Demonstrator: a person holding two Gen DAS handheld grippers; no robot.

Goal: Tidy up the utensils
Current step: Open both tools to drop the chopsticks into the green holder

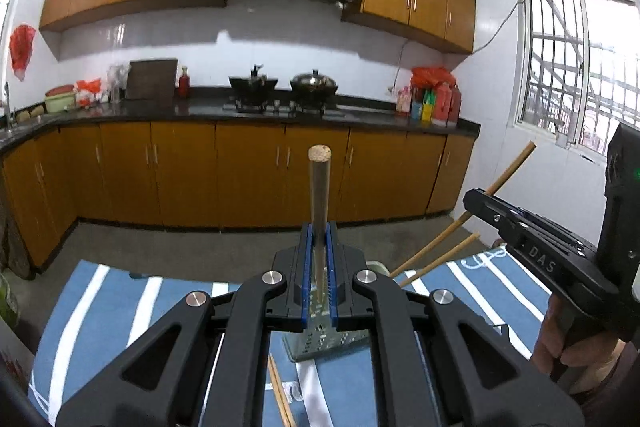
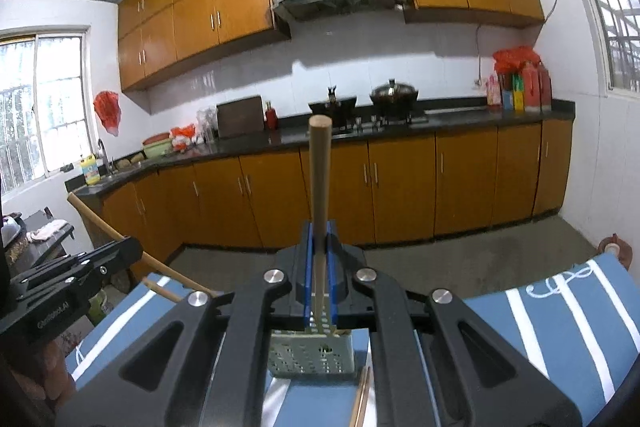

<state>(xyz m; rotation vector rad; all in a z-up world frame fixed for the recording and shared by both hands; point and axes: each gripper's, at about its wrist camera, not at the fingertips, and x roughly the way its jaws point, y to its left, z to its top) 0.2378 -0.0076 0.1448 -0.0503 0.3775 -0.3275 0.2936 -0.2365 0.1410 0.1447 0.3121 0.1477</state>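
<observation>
In the left wrist view my left gripper (image 1: 319, 241) is shut on a wooden chopstick (image 1: 319, 183) that points up and away. Under it a perforated metal utensil holder (image 1: 326, 345) stands on the blue striped tablecloth (image 1: 100, 307). At the right, a hand holds my right gripper (image 1: 486, 205), shut on a slanting chopstick (image 1: 514, 167). In the right wrist view my right gripper (image 2: 319, 241) is shut on that chopstick (image 2: 320, 179) over the same holder (image 2: 312, 357). The left gripper (image 2: 116, 251) shows at the left, its chopstick (image 2: 94, 217) slanting.
A loose pair of chopsticks (image 1: 280, 395) lies on the cloth in front of the holder, the same pair (image 2: 362, 399) showing in the right wrist view. One more stick (image 1: 440, 263) pokes up behind the holder. Beyond the table are bare floor (image 1: 200, 243) and orange kitchen cabinets (image 1: 248, 175).
</observation>
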